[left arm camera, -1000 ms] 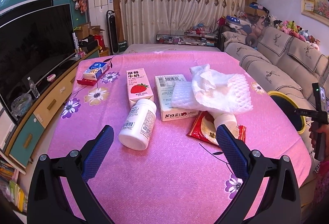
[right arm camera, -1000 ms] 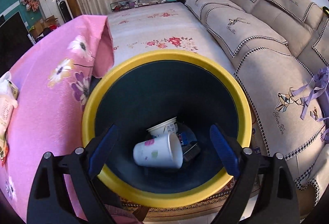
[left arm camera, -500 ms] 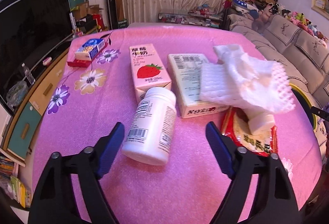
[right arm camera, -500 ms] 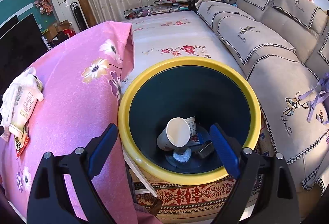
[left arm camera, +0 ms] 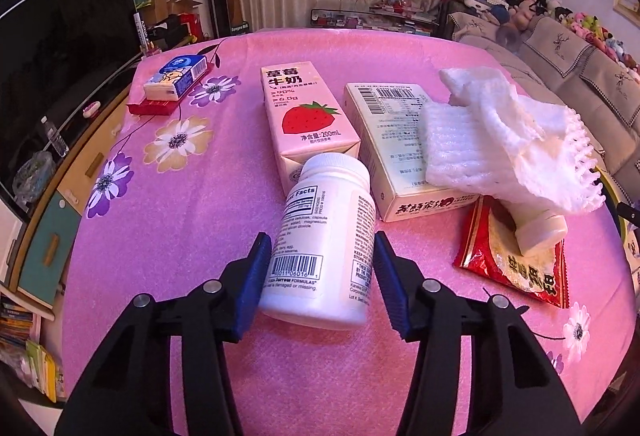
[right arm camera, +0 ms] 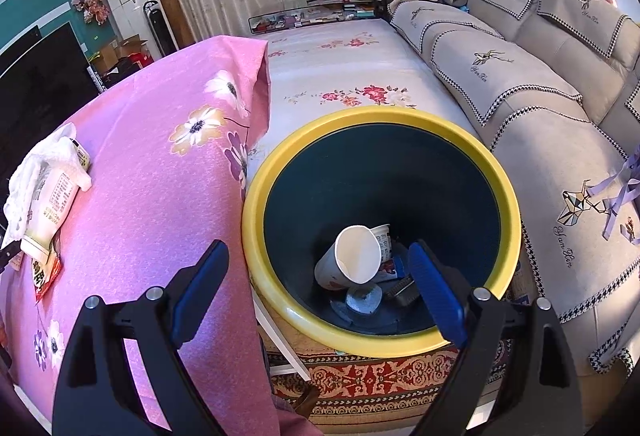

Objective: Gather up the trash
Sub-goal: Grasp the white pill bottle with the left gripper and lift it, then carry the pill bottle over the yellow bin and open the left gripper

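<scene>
The left tongs (left arm camera: 318, 276) were closing around the toppled white bottle (left arm camera: 324, 236) beside the strawberry carton (left arm camera: 308, 123), pads not yet pressing, to bin it; the right tongs (right arm camera: 316, 292) gaped empty.

The right claw (right arm camera: 320, 294) gapes wide with nothing between its blue pads (right arm camera: 436, 294), hanging over the near rim of the bin (right arm camera: 508, 195). A white cup (right arm camera: 352, 256) lies tipped inside among other scraps. At nine o'clock, the pink surface (right arm camera: 160, 203) carries a carton (right arm camera: 50, 207) under white foam (right arm camera: 24, 179)
</scene>
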The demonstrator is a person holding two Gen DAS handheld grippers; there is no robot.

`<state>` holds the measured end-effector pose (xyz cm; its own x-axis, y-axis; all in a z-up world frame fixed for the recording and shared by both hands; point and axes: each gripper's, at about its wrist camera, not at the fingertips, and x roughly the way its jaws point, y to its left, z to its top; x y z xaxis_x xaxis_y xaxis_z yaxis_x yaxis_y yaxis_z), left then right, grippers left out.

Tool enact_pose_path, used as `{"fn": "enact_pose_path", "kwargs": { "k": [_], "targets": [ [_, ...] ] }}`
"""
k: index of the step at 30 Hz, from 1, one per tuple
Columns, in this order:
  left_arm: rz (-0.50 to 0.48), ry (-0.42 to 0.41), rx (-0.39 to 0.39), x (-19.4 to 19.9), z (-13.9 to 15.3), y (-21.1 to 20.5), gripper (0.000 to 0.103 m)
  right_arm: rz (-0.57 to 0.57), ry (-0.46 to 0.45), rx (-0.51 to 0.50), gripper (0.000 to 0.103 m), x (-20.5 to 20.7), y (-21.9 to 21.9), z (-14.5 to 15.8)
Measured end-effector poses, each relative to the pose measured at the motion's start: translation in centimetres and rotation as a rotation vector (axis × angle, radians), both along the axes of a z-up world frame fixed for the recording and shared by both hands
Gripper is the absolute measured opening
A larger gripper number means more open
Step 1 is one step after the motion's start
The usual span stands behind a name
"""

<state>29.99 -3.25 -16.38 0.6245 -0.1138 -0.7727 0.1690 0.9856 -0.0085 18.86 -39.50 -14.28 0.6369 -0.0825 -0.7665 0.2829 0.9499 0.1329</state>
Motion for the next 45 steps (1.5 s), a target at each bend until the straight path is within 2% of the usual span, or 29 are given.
{"fn": "enact_pose_path", "kwargs": {
  "k": [6,11,18,22,27,32,37,45],
  "targets": [
    [-0.012,-0.014,0.003,-1.3,0.6,-0.2,0.049,0.006,-0.008,0.0,0.086,-0.4,0.2,0.2],
    [-0.061,-0.054,-0.015,-4.2,2.7,-1.5,0.047,0.006,-0.024,0.001,0.086,-0.8,0.2,0.7],
    [-0.164,-0.119,-0.034,-7.3,6.2,-5.0,0.047,0.015,-0.047,0.008,0.086,-1.5,0.2,1.1],
    [-0.257,-0.15,-0.056,-9.0,8.1,-8.2,0.047,0.005,-0.062,0.007,0.086,-2.2,-0.4,1.6],
    [-0.432,-0.174,-0.086,-9.9,10.1,-15.0,0.047,-0.041,-0.093,-0.006,0.086,-3.7,-1.9,2.4],
    [-0.585,-0.143,-0.104,-8.8,10.1,-22.8,0.047,-0.088,-0.114,-0.013,0.086,-5.7,-4.1,2.9],
    [-0.71,-0.081,-0.086,-7.0,8.4,-31.7,0.047,-0.155,-0.127,-0.006,0.086,-8.2,-7.1,2.9],
    [-0.808,0.036,-0.021,-3.7,3.7,-43.6,0.047,-0.243,-0.126,0.031,0.086,-11.6,-11.1,1.7]
  ]
}}
